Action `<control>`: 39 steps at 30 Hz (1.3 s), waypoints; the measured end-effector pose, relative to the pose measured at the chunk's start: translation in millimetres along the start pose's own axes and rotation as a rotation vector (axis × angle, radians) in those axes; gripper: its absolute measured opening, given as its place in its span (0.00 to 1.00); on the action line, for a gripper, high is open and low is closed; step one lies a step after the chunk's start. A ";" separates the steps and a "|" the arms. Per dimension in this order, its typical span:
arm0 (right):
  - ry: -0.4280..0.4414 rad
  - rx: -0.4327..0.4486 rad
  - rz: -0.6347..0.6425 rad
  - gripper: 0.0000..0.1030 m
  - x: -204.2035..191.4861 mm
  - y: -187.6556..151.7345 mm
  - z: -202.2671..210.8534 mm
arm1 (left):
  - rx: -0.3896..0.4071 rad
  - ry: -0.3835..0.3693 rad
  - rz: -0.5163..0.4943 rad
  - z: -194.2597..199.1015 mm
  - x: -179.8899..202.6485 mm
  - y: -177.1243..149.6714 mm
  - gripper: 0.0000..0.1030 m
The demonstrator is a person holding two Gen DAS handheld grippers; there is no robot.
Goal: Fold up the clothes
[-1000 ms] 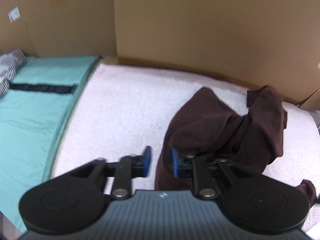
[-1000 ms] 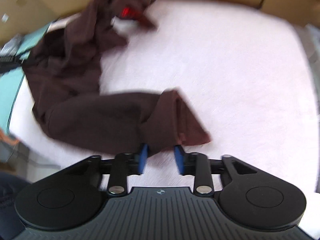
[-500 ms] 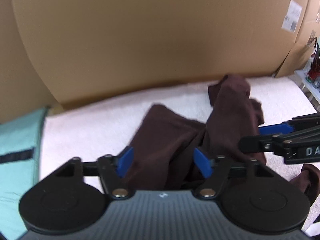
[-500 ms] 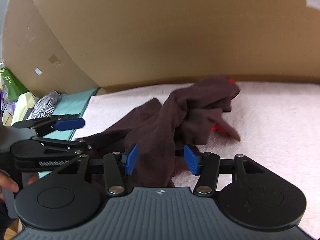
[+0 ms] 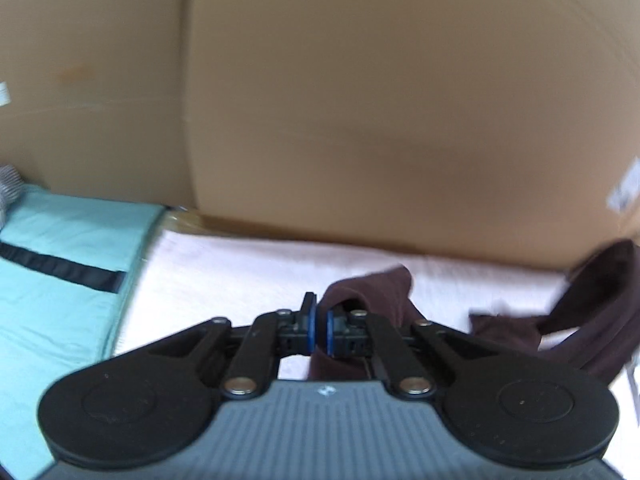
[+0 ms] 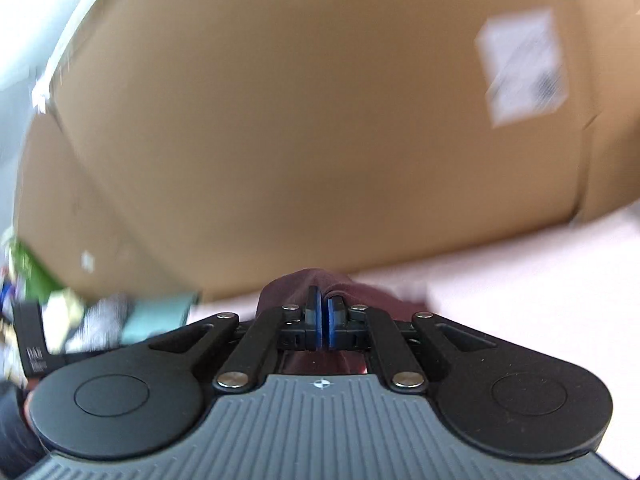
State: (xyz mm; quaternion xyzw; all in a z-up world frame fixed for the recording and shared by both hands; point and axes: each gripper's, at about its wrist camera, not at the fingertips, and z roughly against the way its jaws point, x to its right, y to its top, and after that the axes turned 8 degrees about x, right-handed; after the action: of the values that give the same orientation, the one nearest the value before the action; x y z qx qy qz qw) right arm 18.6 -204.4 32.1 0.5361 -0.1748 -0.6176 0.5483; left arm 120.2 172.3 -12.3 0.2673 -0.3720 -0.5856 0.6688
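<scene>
Left wrist view: the left gripper (image 5: pixel 319 326) is clamped on a fold of the dark brown garment (image 5: pixel 372 284), cloth visibly pinched between the blue pads (image 5: pixel 331 330); the rest of the garment is draped off to the right (image 5: pixel 596 304), sagging toward the pale pink cover (image 5: pixel 248 272) in front of the cardboard wall (image 5: pixel 360 120). Right wrist view: the right gripper (image 6: pixel 323 322) is likewise closed on the same brown cloth (image 6: pixel 292 286), which bunches up around and beneath its fingers; heavy blur, so the exact edge held cannot be made out. Step in hand is judged to be the pick-up and spread: two points of the garment are gripped so it can be opened out before any fold is made. Nothing is folded yet. Next move is judged to need the two grips drawn apart until the cloth hangs flat, then laid down smooth on the pink cover, clear of the teal mat (image 5: pixel 60 248) at left. Whether matching corners are held cannot be told; if not, a regrip would be needed.
</scene>
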 end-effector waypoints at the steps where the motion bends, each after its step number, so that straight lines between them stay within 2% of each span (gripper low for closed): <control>1: -0.010 0.035 -0.001 0.03 4.3 6.1 14.4 | 0.013 -0.001 0.014 4.8 -2.4 1.1 0.01; 3: -0.029 0.104 -0.002 0.03 12.8 17.7 43.0 | 0.013 -0.012 0.018 9.1 -0.3 -1.5 0.02; 6: -0.066 0.129 0.006 0.03 21.2 16.4 69.9 | -0.025 -0.042 -0.014 7.2 14.1 -13.4 0.02; 8: -0.099 0.102 0.008 0.03 27.9 6.4 74.0 | -0.057 -0.054 -0.040 4.2 22.8 -22.4 0.04; 11: -0.146 0.036 -0.031 0.03 43.0 -12.8 74.2 | -0.115 -0.063 -0.088 -3.5 34.2 -37.8 0.19; 12: -0.146 0.020 -0.046 0.03 47.5 -16.2 75.4 | -0.134 -0.065 -0.104 -6.0 38.0 -42.9 0.21; 14: -0.127 0.005 -0.056 0.03 40.0 -24.2 68.9 | -0.122 -0.083 -0.127 2.1 41.6 -41.1 0.20; 16: -0.086 0.005 -0.021 0.03 29.2 -17.6 66.4 | -0.093 -0.118 -0.174 17.3 50.0 -36.1 0.21; 19: -0.004 0.020 0.052 0.03 7.0 -3.9 60.6 | -0.048 -0.211 -0.255 36.2 70.7 -30.5 0.33; 21: 0.052 0.033 0.100 0.03 -10.0 6.6 54.4 | -0.022 -0.268 -0.303 41.3 85.3 -29.3 0.50; 22: 0.076 0.038 0.118 0.03 -18.1 13.2 49.0 | -0.006 -0.294 -0.332 44.6 95.8 -29.3 0.54; 25: 0.140 0.038 0.159 0.03 -36.8 22.2 40.3 | 0.041 -0.337 -0.405 45.0 119.3 -27.5 0.66; 27: 0.175 0.037 0.184 0.03 -47.4 25.4 38.6 | 0.070 -0.360 -0.431 42.0 132.5 -24.8 0.78; 28: 0.189 0.037 0.195 0.03 -52.0 26.9 37.3 | 0.068 -0.384 -0.433 38.7 137.9 -23.0 0.78; 31: 0.209 0.040 0.209 0.03 -56.7 32.7 27.4 | 0.060 -0.461 -0.434 28.2 151.6 -20.7 0.77; 32: 0.212 0.041 0.209 0.03 -57.7 33.1 25.8 | 0.046 -0.485 -0.435 23.7 153.9 -21.5 0.72; 33: 0.215 0.041 0.209 0.03 -58.8 33.3 24.5 | 0.031 -0.508 -0.436 19.2 156.1 -22.4 0.46; 35: 0.220 0.041 0.204 0.03 -60.9 34.0 21.0 | -0.006 -0.538 -0.431 10.9 157.3 -23.2 0.03; 37: 0.224 0.034 0.206 0.03 -64.6 34.3 16.7 | -0.009 -0.524 -0.393 11.8 147.0 -18.1 0.03; 39: 0.236 0.029 0.208 0.04 -70.3 32.2 12.0 | 0.036 -0.469 -0.364 24.0 129.0 -11.0 0.03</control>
State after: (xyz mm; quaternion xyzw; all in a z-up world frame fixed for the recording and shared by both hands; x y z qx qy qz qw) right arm 11.7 -158.9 95.5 0.5919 -0.1727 -0.4873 0.6183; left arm 99.2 45.6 16.7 0.1989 -0.4726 -0.7349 0.4438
